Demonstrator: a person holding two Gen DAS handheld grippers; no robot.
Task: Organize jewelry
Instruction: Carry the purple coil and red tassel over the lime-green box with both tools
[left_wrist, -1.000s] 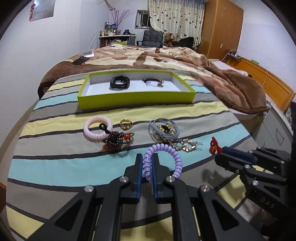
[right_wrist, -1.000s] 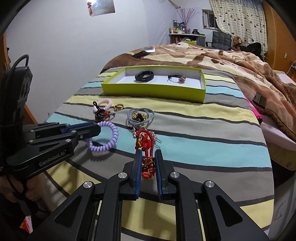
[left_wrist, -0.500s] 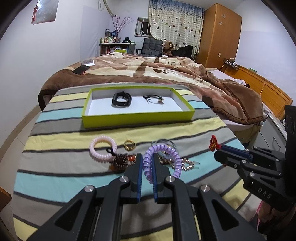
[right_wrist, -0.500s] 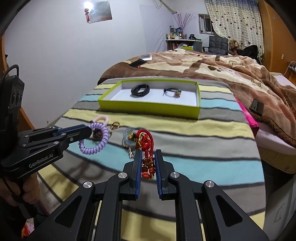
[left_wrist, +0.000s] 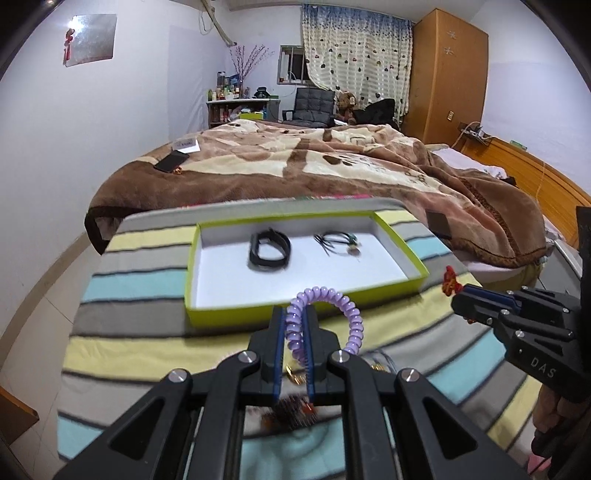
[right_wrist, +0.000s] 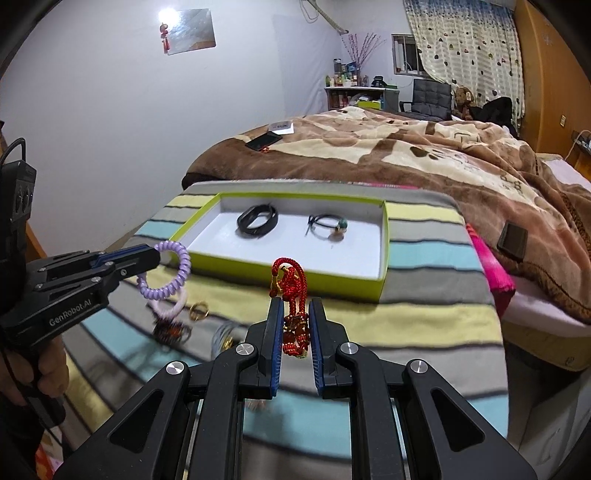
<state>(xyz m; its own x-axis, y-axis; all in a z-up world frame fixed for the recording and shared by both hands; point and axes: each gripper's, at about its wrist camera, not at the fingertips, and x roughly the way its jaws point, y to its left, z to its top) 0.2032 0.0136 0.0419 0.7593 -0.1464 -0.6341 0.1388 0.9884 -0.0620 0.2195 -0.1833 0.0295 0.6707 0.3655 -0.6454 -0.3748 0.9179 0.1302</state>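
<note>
My left gripper (left_wrist: 294, 314) is shut on a purple spiral bracelet (left_wrist: 332, 300), held above the striped cloth just before the lime-green tray (left_wrist: 303, 310). My right gripper (right_wrist: 294, 306) is shut on a red knotted cord charm (right_wrist: 291, 284), also raised in front of the tray (right_wrist: 343, 275). The tray holds a black band (left_wrist: 269, 250) and a thin black cord bracelet (left_wrist: 338, 242). In the right wrist view the left gripper (right_wrist: 157, 254) with the purple bracelet (right_wrist: 168, 277) shows at left.
A pink spiral bracelet (right_wrist: 171, 308), a gold ring (right_wrist: 198, 312), a dark beaded piece (right_wrist: 168, 330) and other blurred jewelry lie on the striped cloth (right_wrist: 424, 321) below the grippers. A brown blanket (left_wrist: 332, 166) covers the bed behind the tray. A phone (left_wrist: 171, 161) lies on it.
Both grippers have risen and moved forward toward the tray, each carrying its piece. The loose jewelry on the cloth now lies beneath and behind the fingertips.
</note>
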